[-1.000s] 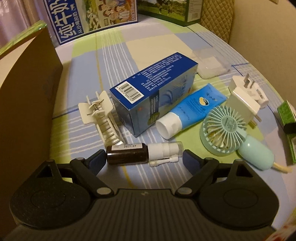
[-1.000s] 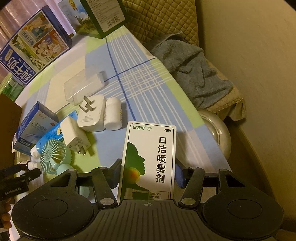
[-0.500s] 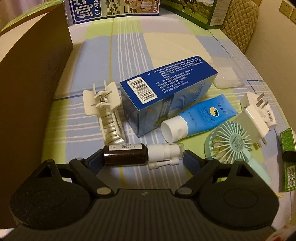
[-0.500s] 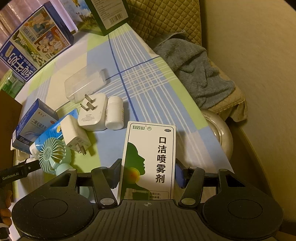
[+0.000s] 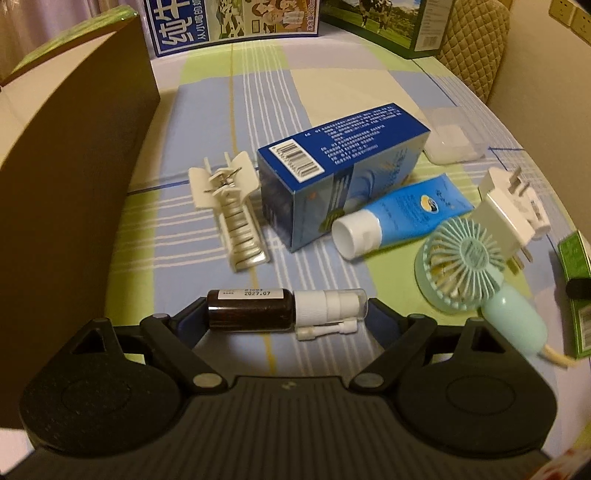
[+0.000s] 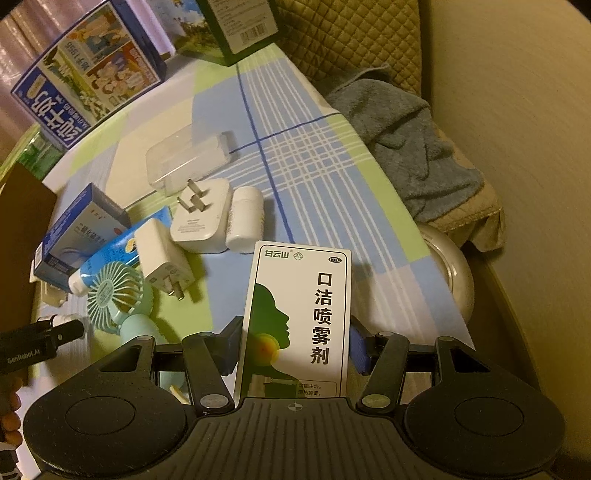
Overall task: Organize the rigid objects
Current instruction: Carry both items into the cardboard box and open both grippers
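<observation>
On the table [image 5: 332,85], a cardboard box [image 5: 66,206] stands along the left edge and two cartons [image 5: 229,22] stand along the far edge. In the middle, a hair claw clip [image 5: 231,214] lies left of a medicine box [image 5: 340,181] resting on its side. A tube [image 5: 399,218] lies just right of that box, touching it. A handheld fan [image 5: 469,273] lies right of the tube, a plug adapter [image 5: 513,210] behind the fan, a clear case [image 5: 450,140] farther back. A spray bottle [image 5: 284,310] lies crosswise in the left tool [image 5: 286,314], nearer than the clip. In the right wrist view, a spray box [image 6: 295,321] stands upright in the right tool [image 6: 295,343] by the table's right edge.
</observation>
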`<act>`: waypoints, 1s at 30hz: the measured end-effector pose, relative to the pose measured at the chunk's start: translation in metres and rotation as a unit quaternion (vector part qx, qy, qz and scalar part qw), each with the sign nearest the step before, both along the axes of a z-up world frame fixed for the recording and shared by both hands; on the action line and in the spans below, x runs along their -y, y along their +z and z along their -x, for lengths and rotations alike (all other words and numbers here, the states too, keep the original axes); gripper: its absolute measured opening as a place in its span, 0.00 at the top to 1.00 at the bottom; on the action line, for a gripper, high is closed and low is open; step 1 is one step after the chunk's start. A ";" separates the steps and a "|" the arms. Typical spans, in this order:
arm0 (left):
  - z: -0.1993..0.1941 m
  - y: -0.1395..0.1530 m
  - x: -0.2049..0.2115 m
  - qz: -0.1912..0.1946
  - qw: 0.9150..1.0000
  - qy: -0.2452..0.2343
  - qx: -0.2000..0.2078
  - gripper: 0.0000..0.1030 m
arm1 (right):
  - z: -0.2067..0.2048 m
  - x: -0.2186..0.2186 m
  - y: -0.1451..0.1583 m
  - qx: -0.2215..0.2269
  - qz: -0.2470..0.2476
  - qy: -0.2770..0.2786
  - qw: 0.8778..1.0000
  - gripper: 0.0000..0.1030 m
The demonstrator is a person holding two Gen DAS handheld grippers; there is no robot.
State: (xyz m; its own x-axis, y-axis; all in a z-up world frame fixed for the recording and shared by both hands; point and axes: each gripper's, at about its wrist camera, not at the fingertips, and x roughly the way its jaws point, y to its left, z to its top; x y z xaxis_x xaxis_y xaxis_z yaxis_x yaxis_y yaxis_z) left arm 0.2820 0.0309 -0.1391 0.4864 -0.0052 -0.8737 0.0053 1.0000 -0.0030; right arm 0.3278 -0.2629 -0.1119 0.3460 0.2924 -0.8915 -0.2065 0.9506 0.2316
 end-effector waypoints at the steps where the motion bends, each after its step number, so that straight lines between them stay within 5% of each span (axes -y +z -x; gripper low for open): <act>1: 0.004 0.002 -0.001 0.001 1.000 0.001 0.001 0.15 | 0.001 -0.001 0.001 0.001 0.000 0.004 1.000 0.48; 13: 0.049 0.051 0.005 0.005 0.998 0.024 0.051 0.15 | 0.014 -0.011 0.021 0.021 -0.014 0.087 0.996 0.48; 30: 0.113 0.109 0.006 -0.005 0.990 0.097 0.099 0.15 | 0.039 -0.065 0.059 0.049 -0.058 0.244 0.967 0.48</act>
State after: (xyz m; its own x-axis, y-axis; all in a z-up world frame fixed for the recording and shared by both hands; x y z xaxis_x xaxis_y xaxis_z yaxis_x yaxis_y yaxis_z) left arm 0.1686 0.0253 -0.0304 0.6386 0.1134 -0.7611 -0.1867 0.9824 -0.0103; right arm 0.2884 -0.1983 -0.0526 0.2230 0.5380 -0.8129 -0.6508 0.7030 0.2867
